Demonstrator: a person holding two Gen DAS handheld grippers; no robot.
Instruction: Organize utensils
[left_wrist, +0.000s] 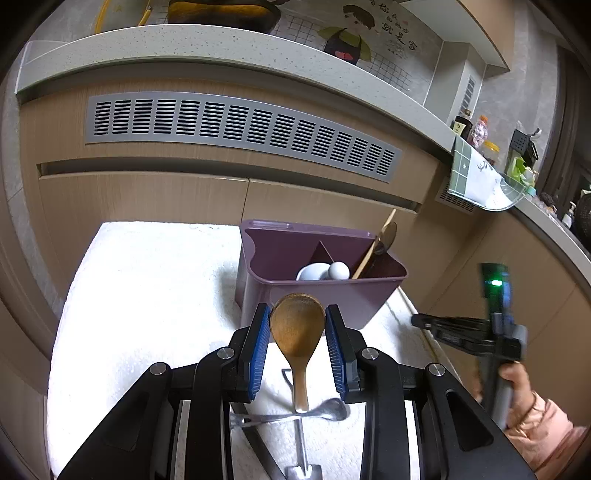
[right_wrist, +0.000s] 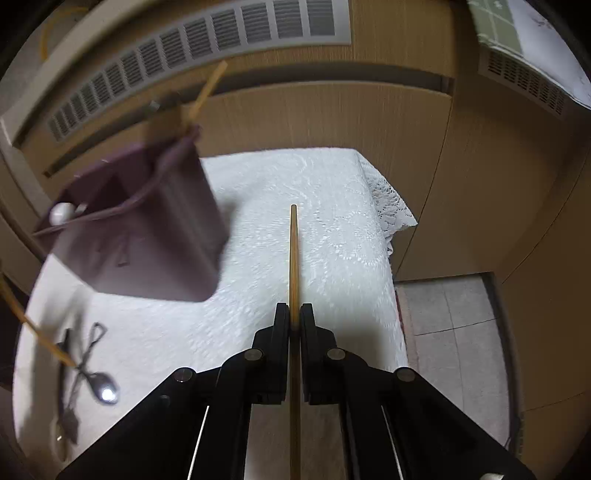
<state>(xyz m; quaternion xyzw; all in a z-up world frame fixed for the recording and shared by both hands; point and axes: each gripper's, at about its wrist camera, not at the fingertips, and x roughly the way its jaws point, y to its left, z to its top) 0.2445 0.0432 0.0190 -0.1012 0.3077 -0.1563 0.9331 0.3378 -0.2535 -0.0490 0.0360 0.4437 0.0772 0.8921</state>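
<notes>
Right tool (right_wrist: 294, 321) is clenched on a thin bamboo chopstick (right_wrist: 294, 236), which sticks out toward 12 o'clock over the white cloth-covered surface (right_wrist: 332, 206). Left tool (left_wrist: 297, 334) grips a wooden spoon (left_wrist: 297, 325) by the bowl, blue pads (left_wrist: 258, 347) on both sides, handle hanging toward 6.

Purple organizer bin (left_wrist: 317, 295) sits just past the left tool at 12; approx. at 10 from the right one. Inside already: white ceramic spoons (left_wrist: 328, 273), another wooden spoon and a chopstick (left_wrist: 373, 247) in the rt compartment.

Still left: metal spoon (left_wrist: 332, 408) and other metal utensils lying crossed under the left tool. Roughly halfway, I'd say.

Both tools angle downward; the person's right hand (left_wrist: 517, 384), pink sleeve, at 4 o'clock.
</notes>
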